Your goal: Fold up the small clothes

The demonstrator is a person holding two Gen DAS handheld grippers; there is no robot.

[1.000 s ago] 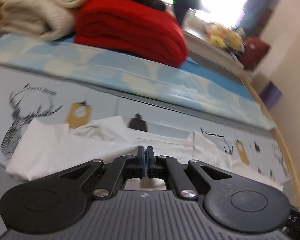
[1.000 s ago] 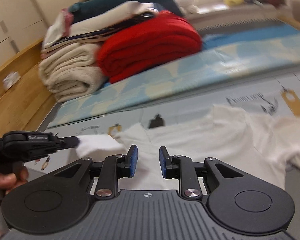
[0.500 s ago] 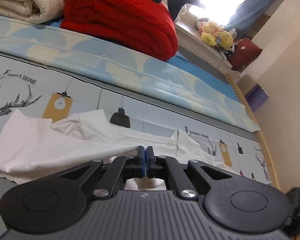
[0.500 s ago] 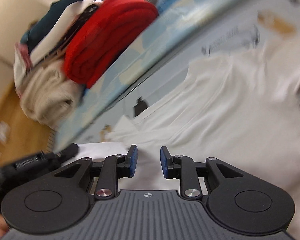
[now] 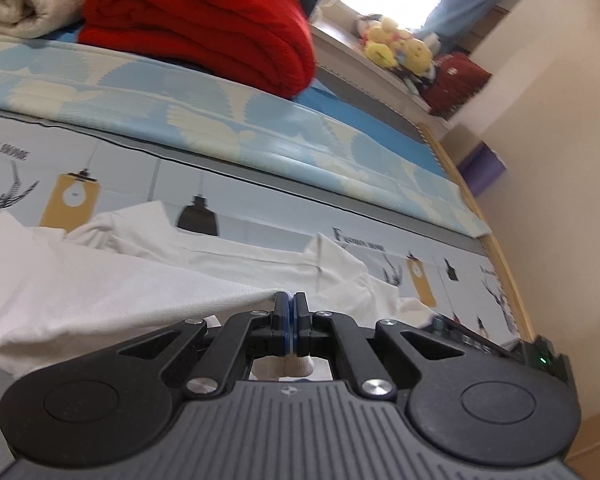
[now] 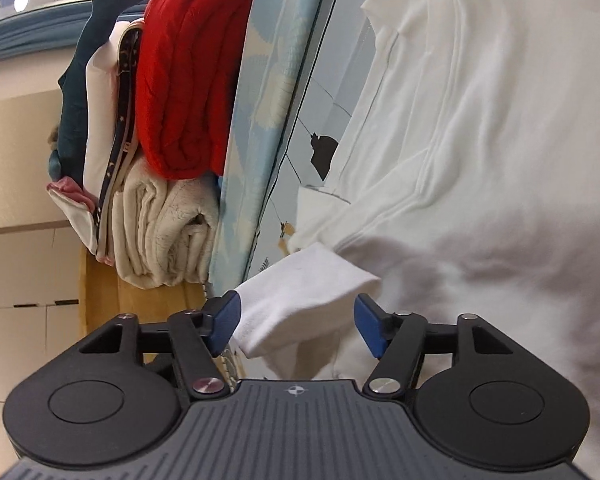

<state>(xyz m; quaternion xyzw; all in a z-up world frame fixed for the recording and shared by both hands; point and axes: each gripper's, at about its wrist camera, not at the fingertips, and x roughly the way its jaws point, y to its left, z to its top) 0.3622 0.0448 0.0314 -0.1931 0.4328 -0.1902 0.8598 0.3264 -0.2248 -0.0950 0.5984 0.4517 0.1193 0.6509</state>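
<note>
A small white garment (image 5: pixel 112 280) lies spread on a printed mat (image 5: pixel 260 208). My left gripper (image 5: pixel 290 320) is shut on an edge of the white garment and holds that edge lifted off the mat. In the right wrist view the camera is rolled sideways. My right gripper (image 6: pixel 296 328) is open, its blue pads (image 6: pixel 226 326) wide apart on either side of a folded corner of the white garment (image 6: pixel 480 128).
A folded red blanket (image 5: pixel 204 20) and a cream blanket (image 5: pixel 16 4) are stacked at the back on a blue patterned mat (image 5: pixel 220 120). Plush toys (image 5: pixel 400 48) sit on a ledge by the window. A wooden edge (image 5: pixel 496 248) and a wall bound the right side.
My right gripper has rolled sideways, opened wider and moved in around a corner of the garment. My left gripper stays shut on the edge and has shifted slightly.
</note>
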